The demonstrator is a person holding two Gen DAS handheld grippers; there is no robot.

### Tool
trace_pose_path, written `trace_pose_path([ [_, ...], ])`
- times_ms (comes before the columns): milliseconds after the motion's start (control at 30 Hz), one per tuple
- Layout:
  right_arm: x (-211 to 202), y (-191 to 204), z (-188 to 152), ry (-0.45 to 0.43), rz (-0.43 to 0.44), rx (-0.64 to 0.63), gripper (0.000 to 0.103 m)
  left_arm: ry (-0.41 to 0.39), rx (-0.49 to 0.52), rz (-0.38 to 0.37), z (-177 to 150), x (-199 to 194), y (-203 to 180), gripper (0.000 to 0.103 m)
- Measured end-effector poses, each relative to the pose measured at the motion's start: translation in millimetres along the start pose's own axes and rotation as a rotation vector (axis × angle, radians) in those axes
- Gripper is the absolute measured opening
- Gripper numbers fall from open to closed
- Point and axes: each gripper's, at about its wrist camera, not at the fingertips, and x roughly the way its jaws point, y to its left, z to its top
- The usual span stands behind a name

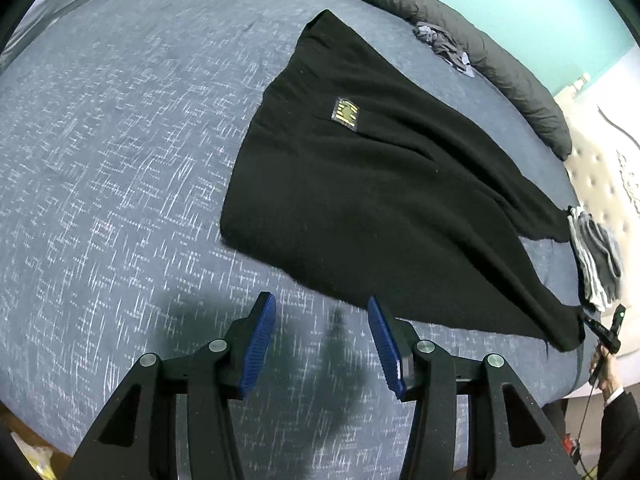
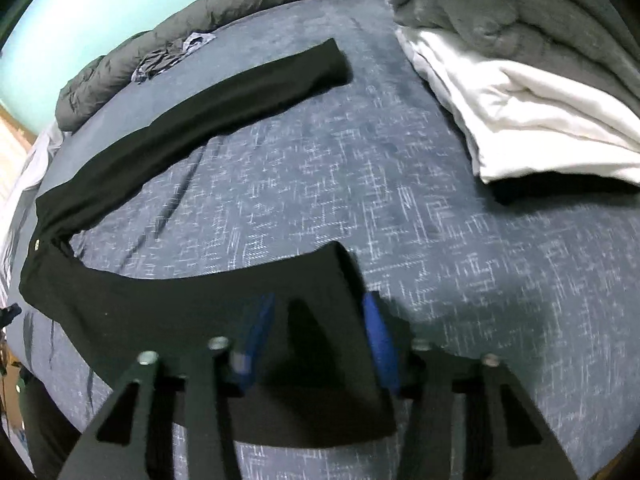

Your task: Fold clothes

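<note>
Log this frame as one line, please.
phase: pre-grasp | black trousers spread flat on bed | left gripper open, empty | right gripper open over leg end

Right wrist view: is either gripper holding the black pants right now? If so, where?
Neither holds anything. The right gripper is open, straddling a leg end of the black pants without clamping. The left gripper is open over the bedspread.

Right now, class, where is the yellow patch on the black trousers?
In the left wrist view, the yellow patch sits on the black trousers spread on the blue bedspread, right of centre, well ahead of the open left gripper.
</note>
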Motion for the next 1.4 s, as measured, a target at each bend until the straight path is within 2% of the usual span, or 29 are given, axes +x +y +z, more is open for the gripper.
trace_pose_path([
  [100,-4,2,2,-0.017,0.015,-0.012,0.011,-0.004,0.008,-0.005,3,0,-3,0.052],
  [200,-11,8,6,-0.029,0.027,-0.036,0.007,-0.012,0.015,-0.014,7,0,-8,0.052],
  [400,-38,10,27,-0.118,0.028,-0.003,0.005,-0.028,0.018,-0.006,13,-3,-9,0.052],
  [600,-55,13,60,-0.220,-0.080,0.046,0.005,-0.030,0.005,0.004,15,-1,-4,0.052],
  [800,-31,17,80,-0.199,-0.221,0.065,0.004,-0.016,-0.014,0.011,11,7,4,0.053],
  [833,-27,13,81,-0.194,-0.235,0.077,0.001,-0.021,-0.020,0.011,10,6,6,0.053],
  [933,-15,3,82,-0.177,-0.277,0.111,0.001,-0.035,-0.055,-0.001,9,7,15,0.057],
  [1000,-14,2,76,-0.171,-0.249,0.115,0.001,-0.043,-0.083,-0.012,9,8,21,0.059],
  [1067,-15,2,68,-0.165,-0.210,0.116,0.003,-0.051,-0.112,-0.024,8,8,28,0.063],
  [1100,-15,2,64,-0.162,-0.190,0.116,0.008,-0.053,-0.133,-0.032,7,10,31,0.064],
  [1167,-16,2,57,-0.157,-0.150,0.117,0.025,-0.052,-0.156,-0.047,5,14,33,0.065],
  [1233,-22,-1,43,-0.168,-0.096,0.152,0.047,-0.053,-0.168,-0.054,4,17,34,0.065],
  [1400,-30,-17,7,-0.161,0.020,0.274,0.050,-0.074,-0.194,-0.082,6,24,35,0.065],
])
